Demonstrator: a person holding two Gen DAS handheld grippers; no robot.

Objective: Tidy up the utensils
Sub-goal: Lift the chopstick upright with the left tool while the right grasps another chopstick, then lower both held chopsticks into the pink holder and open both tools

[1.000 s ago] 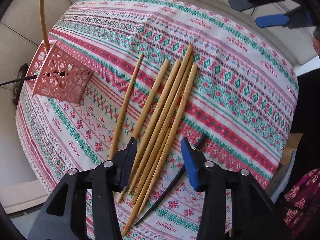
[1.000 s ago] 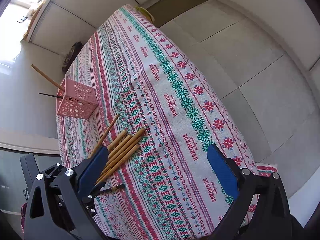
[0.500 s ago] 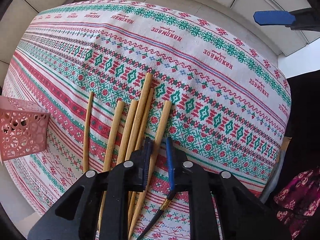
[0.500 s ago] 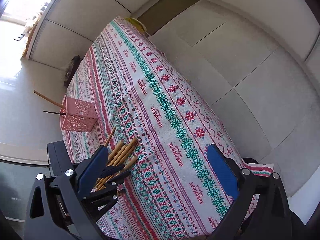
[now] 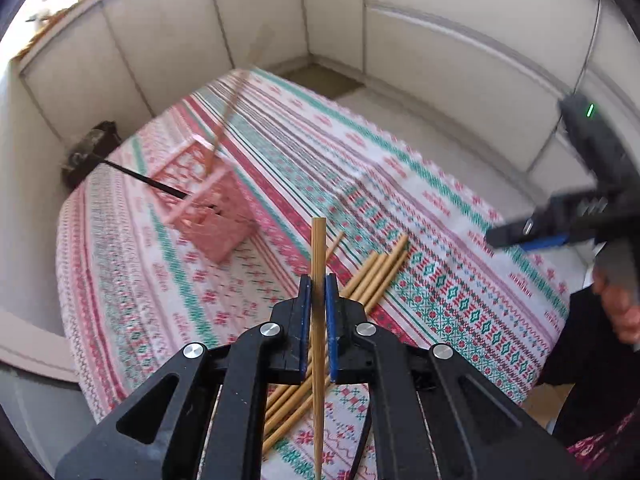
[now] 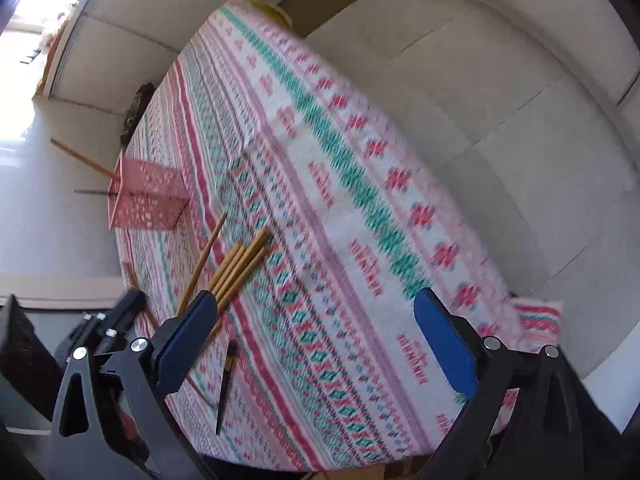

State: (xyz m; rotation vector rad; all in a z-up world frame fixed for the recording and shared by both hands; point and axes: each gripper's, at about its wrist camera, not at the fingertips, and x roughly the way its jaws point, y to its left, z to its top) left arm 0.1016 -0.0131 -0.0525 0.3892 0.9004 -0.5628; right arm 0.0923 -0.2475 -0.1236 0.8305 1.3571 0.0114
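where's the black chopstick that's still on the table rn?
Right wrist view, low left of centre: the black chopstick lies on the tablecloth just below the bamboo chopstick pile, beside the open right gripper.

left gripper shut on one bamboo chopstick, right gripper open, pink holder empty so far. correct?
Not quite: the pink holder is not empty. The right wrist view shows a bamboo stick and a dark stick poking out of it. The rest stands: left gripper shut on one bamboo chopstick, right gripper open.

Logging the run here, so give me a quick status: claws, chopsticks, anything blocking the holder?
Left claw shut on one bamboo chopstick. Right claw open. Bamboo pile on cloth; pink holder path unobstructed.
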